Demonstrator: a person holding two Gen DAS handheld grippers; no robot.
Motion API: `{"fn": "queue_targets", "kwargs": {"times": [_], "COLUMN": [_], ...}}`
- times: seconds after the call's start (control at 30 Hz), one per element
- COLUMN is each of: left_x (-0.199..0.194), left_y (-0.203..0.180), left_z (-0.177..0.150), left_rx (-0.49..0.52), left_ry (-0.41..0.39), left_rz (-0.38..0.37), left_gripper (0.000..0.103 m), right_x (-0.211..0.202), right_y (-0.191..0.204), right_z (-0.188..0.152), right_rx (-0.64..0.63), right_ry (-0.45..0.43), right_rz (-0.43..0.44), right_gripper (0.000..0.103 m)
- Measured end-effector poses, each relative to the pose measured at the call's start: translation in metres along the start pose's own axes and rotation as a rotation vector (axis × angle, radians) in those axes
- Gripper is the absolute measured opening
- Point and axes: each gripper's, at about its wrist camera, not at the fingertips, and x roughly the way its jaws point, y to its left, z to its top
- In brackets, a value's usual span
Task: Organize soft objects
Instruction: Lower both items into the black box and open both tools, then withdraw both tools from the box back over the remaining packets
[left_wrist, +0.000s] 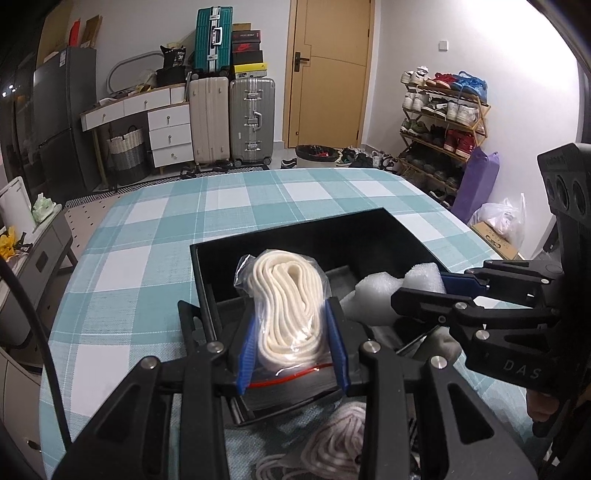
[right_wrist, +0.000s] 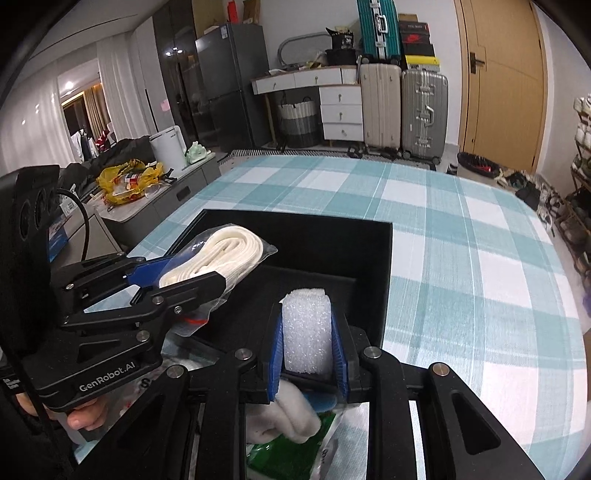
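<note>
A black open-topped box (left_wrist: 369, 229) is set on the desk (left_wrist: 147, 236), which is covered by a teal-and-white checked cloth. The left claw (left_wrist: 293, 339) is closed on a clear zip bag of coiled white cord (left_wrist: 284, 295), which is held over the near left part of the box, its blue pads (left_wrist: 246, 350) pressed against the bag's two sides. The right claw (right_wrist: 309, 343) is clamped on a block of white foam (right_wrist: 306, 328), held above the near right part of the box; in the left wrist view the foam (left_wrist: 384, 286) is seen just right of the bag. The box's dark floor is seen beneath both items, and nothing can be made out lying on it. On the desk near the box, under the claws, a loose bundle of white rope (left_wrist: 332, 443), a white soft cloth (right_wrist: 284, 417) and a green-printed plastic packet (right_wrist: 291, 458) are seen. A finger (right_wrist: 86, 419) is seen under the left claw's handle.
</note>
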Motion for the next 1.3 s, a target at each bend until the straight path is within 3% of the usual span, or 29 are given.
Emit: {"fn": "queue_targets", "kwargs": {"times": [0.13, 0.27, 0.6, 0.77, 0.83, 0.9, 0.93, 0.97, 1.03, 1.07, 1.17, 1.3], "left_x": [-0.003, -0.003, 0.001, -0.001, -0.005, -0.011, -0.014, -0.017, -0.021, -0.024, -0.033, -0.048], "left_y": [0.000, 0.000, -0.002, 0.000, 0.001, -0.001, -0.002, -0.003, -0.003, -0.004, -0.002, 0.003], "left_z": [0.000, 0.000, 0.001, -0.001, -0.001, -0.001, -0.001, -0.001, -0.001, -0.002, -0.005, -0.012], "left_rx": [0.003, 0.006, 0.015, 0.001, -0.002, -0.001, 0.001, 0.003, 0.004, 0.001, -0.015, -0.044], "left_ry": [-0.001, 0.000, 0.007, 0.019, 0.012, 0.003, -0.005, -0.011, -0.011, -0.014, -0.028, -0.045], "left_rz": [0.000, 0.003, 0.005, -0.013, -0.024, -0.023, -0.011, 0.000, 0.001, -0.004, 0.014, 0.019], "left_gripper": [0.035, 0.035, 0.035, 0.036, 0.042, 0.056, 0.057, 0.057, 0.058, 0.061, 0.099, 0.103], "right_x": [-0.005, -0.008, -0.015, -0.023, -0.028, -0.034, -0.039, -0.044, -0.054, -0.058, -0.068, -0.078], "right_y": [0.000, 0.006, 0.009, 0.006, 0.005, 0.003, 0.001, -0.001, -0.004, -0.005, -0.006, -0.009], "right_z": [-0.005, -0.008, -0.011, -0.009, -0.010, -0.012, -0.013, -0.014, -0.017, -0.019, -0.026, -0.039], "right_rx": [0.020, 0.027, 0.057, 0.048, 0.038, 0.036, 0.040, 0.046, 0.055, 0.057, 0.055, 0.073], "right_ry": [0.004, 0.011, 0.020, -0.026, -0.039, -0.059, -0.074, -0.086, -0.108, -0.116, -0.119, -0.123], "right_rz": [0.018, 0.026, 0.025, -0.019, -0.027, -0.022, -0.012, -0.009, 0.000, 0.007, -0.004, -0.043], "right_gripper": [0.024, 0.032, 0.032, 0.044, 0.047, 0.051, 0.056, 0.070, 0.083, 0.083, 0.093, 0.100]}}
